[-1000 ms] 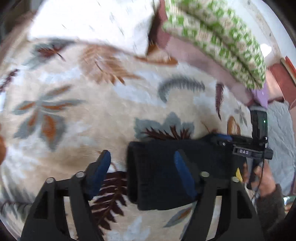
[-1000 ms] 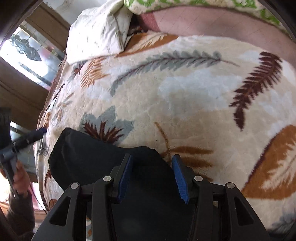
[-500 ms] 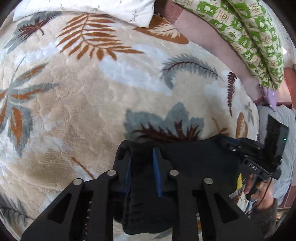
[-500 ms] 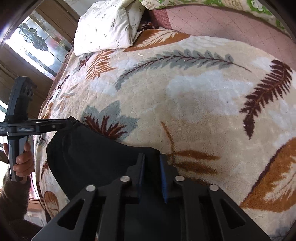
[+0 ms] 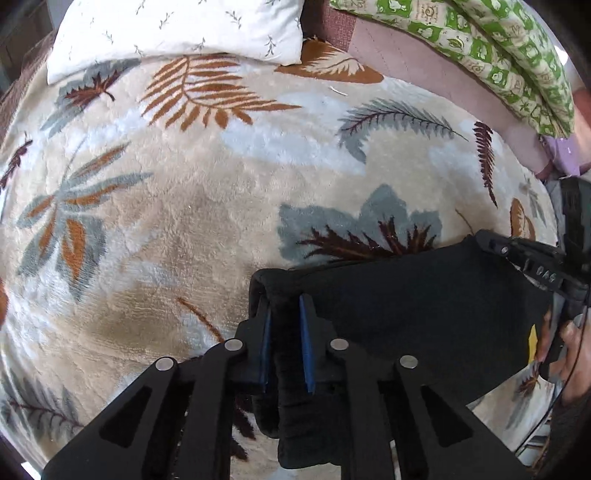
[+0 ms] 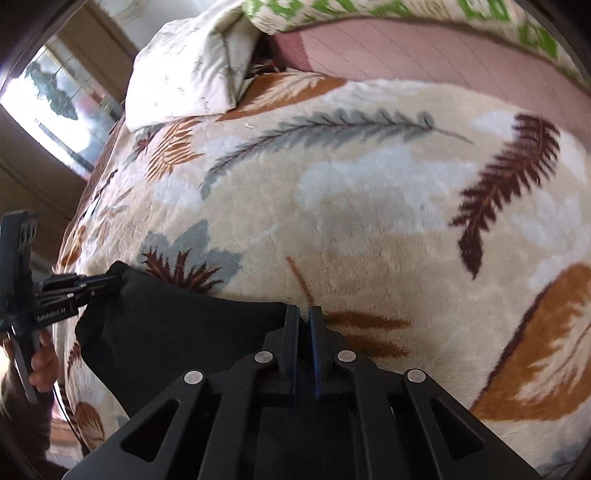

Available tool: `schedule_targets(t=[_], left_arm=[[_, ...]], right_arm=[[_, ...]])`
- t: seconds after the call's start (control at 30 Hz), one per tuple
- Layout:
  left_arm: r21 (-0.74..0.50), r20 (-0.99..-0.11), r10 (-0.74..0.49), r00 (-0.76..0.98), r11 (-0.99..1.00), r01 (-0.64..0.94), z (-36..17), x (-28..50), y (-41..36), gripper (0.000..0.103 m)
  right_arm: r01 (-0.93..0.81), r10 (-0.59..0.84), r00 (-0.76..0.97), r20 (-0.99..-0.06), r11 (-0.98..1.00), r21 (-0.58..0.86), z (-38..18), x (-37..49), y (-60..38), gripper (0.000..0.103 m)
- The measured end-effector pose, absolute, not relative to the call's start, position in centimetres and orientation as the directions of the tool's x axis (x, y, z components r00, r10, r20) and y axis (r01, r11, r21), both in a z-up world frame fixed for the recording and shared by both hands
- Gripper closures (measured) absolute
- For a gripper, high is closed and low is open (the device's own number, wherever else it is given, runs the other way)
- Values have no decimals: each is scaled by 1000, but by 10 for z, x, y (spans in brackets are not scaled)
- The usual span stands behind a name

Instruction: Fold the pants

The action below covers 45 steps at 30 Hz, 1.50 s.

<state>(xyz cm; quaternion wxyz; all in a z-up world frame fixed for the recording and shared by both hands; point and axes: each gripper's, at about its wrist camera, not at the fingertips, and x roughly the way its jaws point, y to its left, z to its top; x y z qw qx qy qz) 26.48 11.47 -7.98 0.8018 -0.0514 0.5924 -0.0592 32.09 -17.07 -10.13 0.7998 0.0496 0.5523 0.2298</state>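
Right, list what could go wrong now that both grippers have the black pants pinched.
1. The left gripper clamps a thick bunched edge of the pants; inner layers could slip and spoil the fold.
2. The right gripper seems to hold only a thin edge, which may pull free.
3. The plush blanket may drag the cloth.

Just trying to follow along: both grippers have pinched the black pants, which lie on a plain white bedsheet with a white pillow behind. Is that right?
Nearly. The left gripper and right gripper are both shut on the black pants, and the white pillow is behind. But the surface is not a plain white sheet: the left wrist view shows a cream blanket printed with leaves.
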Motion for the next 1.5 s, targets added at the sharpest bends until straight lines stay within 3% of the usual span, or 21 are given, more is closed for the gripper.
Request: schedule_targets(t=[0.17, 0.23, 0.3, 0.43, 0.57, 0.73, 0.87, 1.13, 1.33, 1.43, 1.47, 1.5], left_arm=[[-195, -931, -169, 323, 980, -50, -50, 252, 129, 87], [-182, -921, -147, 360, 981, -63, -29, 238, 125, 87], [-193, -918, -154, 366, 979, -72, -15, 223, 117, 85], [-321, -897, -299, 327, 947, -16, -2, 189, 67, 79], [-445, -872, -453, 186, 892, 83, -15, 165, -43, 77], [-539, -837, -545, 39, 835, 107, -36, 151, -160, 77], [-570, -822, -569, -24, 821, 34, -60, 151, -217, 77], [-623, -780, -626, 14, 774, -115, -67, 154, -234, 77], [-651, -750, -660, 26, 732, -202, -76, 150, -240, 77], [-651, -748, -663, 38, 721, -235, -78, 148, -249, 77], [-653, -748, -662, 51, 719, -237, -78, 147, -254, 77], [-649, -754, -654, 65, 725, -232, -76, 146, -257, 77]], right_arm=[[-267, 497, 359, -790, 866, 423, -60, 303, -189, 91], [-259, 524, 387, -759, 852, 456, -31, 278, -207, 80], [-251, 517, 404, -755, 856, 451, -12, 253, -226, 57], [-200, 493, 450, -745, 868, 454, 16, 191, -290, 52], [-12, 393, 521, -757, 891, 454, 18, 126, -397, 35], [157, 324, 522, -789, 873, 462, -14, 86, -487, 36], [174, 406, 533, -742, 806, 565, -47, 87, -526, 36], [77, 569, 473, -672, 733, 675, -104, 144, -522, 36], [22, 704, 460, -541, 600, 800, -128, 167, -524, 36], [5, 731, 432, -527, 583, 812, -129, 176, -523, 47], [3, 724, 422, -545, 601, 799, -129, 179, -522, 69], [9, 713, 411, -568, 620, 784, -129, 181, -522, 82]])
